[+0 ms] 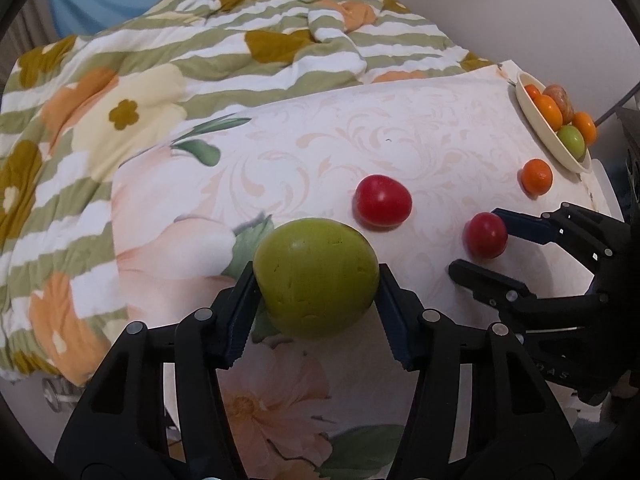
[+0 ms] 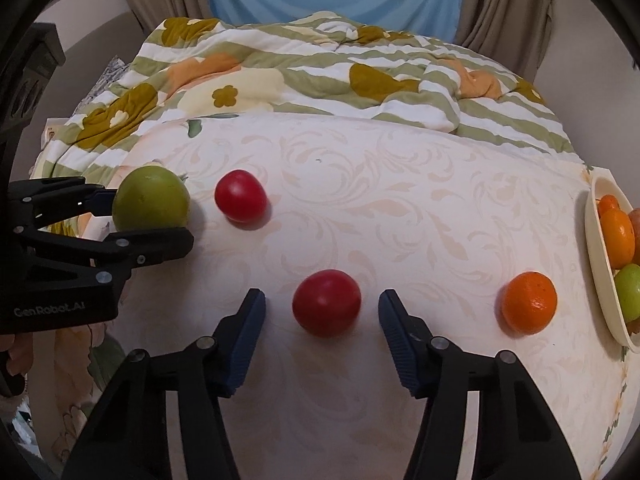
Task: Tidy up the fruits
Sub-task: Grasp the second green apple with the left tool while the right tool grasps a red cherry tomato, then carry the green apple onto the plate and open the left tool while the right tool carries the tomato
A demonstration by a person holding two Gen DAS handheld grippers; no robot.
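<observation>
I am closing my left gripper [image 1: 316,280] on the large round green fruit [image 1: 316,276], and both ribbed blue pads are pressing its flanks, so I am holding it while it sits on the pale floral tablecloth [image 1: 400,128]. My right gripper [image 2: 322,304] is straddling the nearer round red fruit [image 2: 326,302]; its jaws are standing partly open with a clear gap of cloth showing on each side, so it is gripping nothing yet.

The cream oval dish [image 2: 596,260] is waiting at the right edge of the table, already carrying several orange fruits and a green one. A loose round orange fruit [image 2: 528,302] is lying just beside its rim, and a second red fruit [image 2: 240,196] is resting farther back, between my two claws. The striped flowered quilt [image 2: 320,64] is bunched up behind the table.

To do this grasp well, I am judging that the right claw should be centring on the red fruit before closing, so both pads meet its widest part together and it is not squirting forward along the smooth cloth. I should be squeezing gently, since a soft skin may bruise. On the left, the pads are sitting slightly below the green fruit's middle as seen from my wrist, so I should be lifting slowly and straight up, watching for slip. Carrying both toward the dish, I should be keeping clear of the loose orange fruit near the rim.
</observation>
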